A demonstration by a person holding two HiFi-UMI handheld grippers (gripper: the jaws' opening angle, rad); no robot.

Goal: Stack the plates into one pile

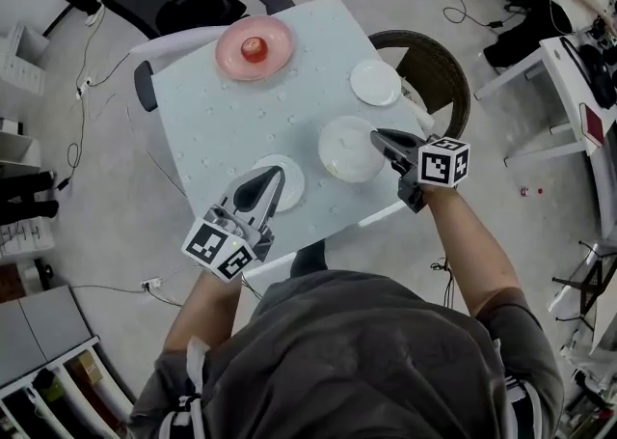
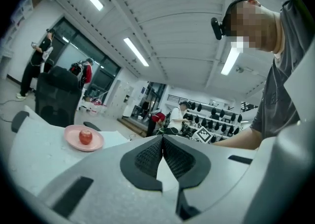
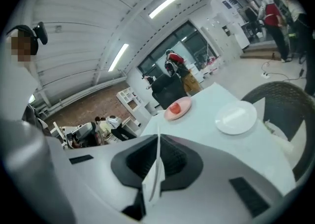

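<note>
Left fingers pinch small plate | right fingers clamp rim of larger plate

Pale square table, being shown in the upper centre of the head view. A pink plate bearing a red apple is being carried at its upper left, and a small white plate at its upper right. A larger white plate and a lower white plate are being seen over its lower edge; whether they are touching the surface cannot be told.
</note>
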